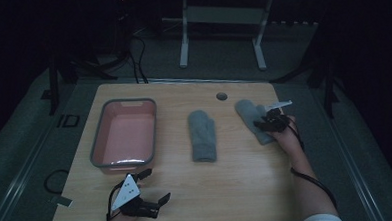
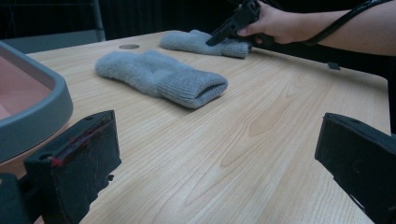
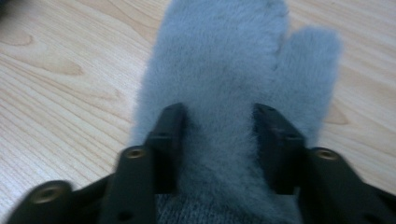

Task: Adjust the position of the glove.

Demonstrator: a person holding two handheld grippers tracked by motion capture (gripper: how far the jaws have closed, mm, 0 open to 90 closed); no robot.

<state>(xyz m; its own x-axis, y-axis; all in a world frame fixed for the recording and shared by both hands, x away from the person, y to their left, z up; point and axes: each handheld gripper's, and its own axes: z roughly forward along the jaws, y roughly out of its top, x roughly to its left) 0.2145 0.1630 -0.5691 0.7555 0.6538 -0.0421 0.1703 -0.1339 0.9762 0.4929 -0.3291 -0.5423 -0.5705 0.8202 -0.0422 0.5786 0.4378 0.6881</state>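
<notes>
Right now your right tool [image 3: 218, 122] sits down on the far grey mitten [image 3: 224, 70] at the right side of the worktop [image 1: 247, 188], its jaws astride a ridge of fleece near the cuff, not clearly pinching yet. Close on pile alone and the mitten may slip free as you lift, or bunch and drag. Your left tool [image 2: 215, 163] rests wide open and empty near the pink tub [image 1: 97, 130]; the other mitten [image 1: 202, 135] lies mid-worktop.
</notes>
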